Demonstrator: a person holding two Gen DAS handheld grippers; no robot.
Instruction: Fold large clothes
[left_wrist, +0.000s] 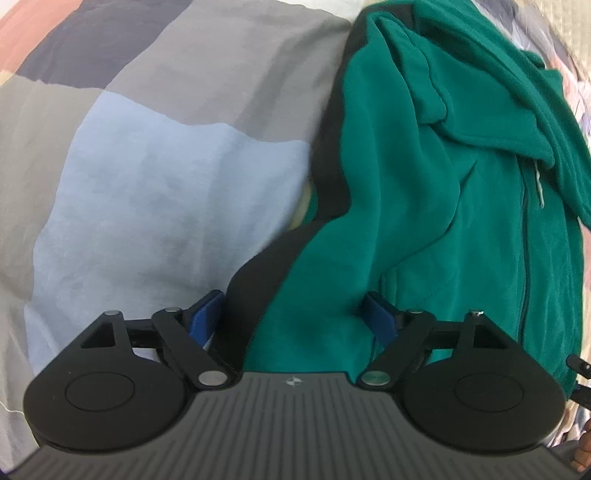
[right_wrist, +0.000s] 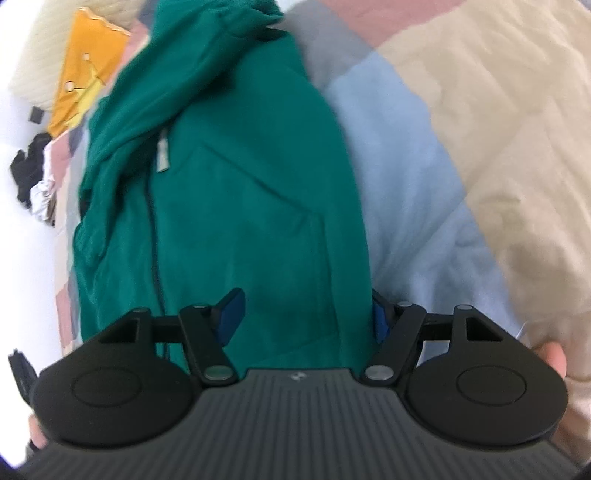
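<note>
Both tongs, left (left_wrist: 295, 319) and right (right_wrist: 304, 314), gape open over the green fleece jacket (left_wrist: 424, 184) on the patchwork quilt (left_wrist: 166, 184).

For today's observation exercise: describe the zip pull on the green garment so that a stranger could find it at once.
Start at the patchwork bedcover, where a green fleece jacket lies lengthwise. Follow its dark zip up the front to the collar folds. The zip pull hangs there, a small pale grey tab, the only light thing on the green.
</note>
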